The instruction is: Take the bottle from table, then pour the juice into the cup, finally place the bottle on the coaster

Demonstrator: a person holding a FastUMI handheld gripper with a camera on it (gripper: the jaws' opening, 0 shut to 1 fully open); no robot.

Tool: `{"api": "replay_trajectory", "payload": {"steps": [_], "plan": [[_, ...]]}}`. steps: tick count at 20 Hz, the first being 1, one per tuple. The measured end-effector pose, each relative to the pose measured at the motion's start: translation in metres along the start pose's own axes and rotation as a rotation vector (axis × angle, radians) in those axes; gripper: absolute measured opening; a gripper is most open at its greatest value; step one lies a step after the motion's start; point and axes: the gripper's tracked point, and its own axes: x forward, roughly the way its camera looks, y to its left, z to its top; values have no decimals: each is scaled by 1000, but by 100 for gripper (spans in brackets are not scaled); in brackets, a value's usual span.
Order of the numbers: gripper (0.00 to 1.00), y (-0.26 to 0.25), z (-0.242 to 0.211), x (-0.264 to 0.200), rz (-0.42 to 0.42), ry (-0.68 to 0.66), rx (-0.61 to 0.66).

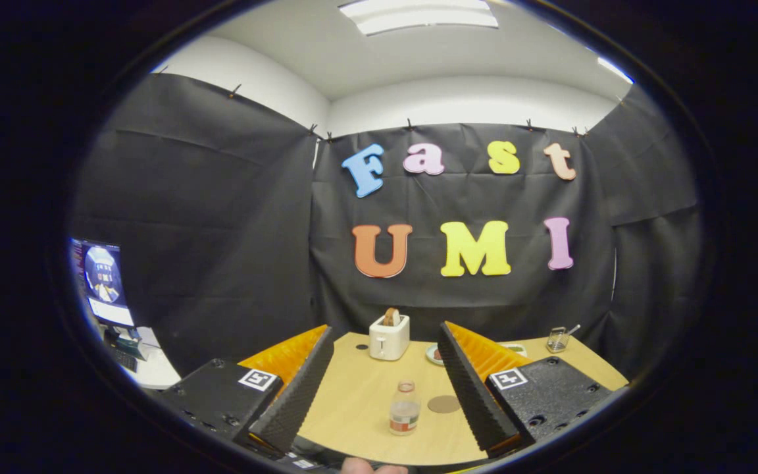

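Tongs [382, 401] wide apart, holding nothing. Bottle [404, 408] stands upright on the counter [353, 401], between the two fingers and a little ahead of them. Coaster [444, 403] lies just beside the bottle, on its right, flat and bare. Cup [557, 339] sits well apart, at the far right of the counter with something thin sticking out of it (a straw or spoon, can't tell). Toaster [389, 336] and small plate [435, 354] further back.

The bottle is off the coaster, so the task's end state isn't met; whether juice is in the cup I can't tell.

Risks as I judge them:
- bottle is narrow and light-looking: an off-centre close could tip it
- right finger could drag the coaster, it's that close
- long carry to the cup: a tilt invites spill
- the stick in the cup could catch the bottle neck
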Motion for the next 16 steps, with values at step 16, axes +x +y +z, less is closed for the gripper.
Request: {"api": "replay_trajectory", "payload": {"steps": [16], "plan": [[100,14,-59,-1,27,51,-4]]}}
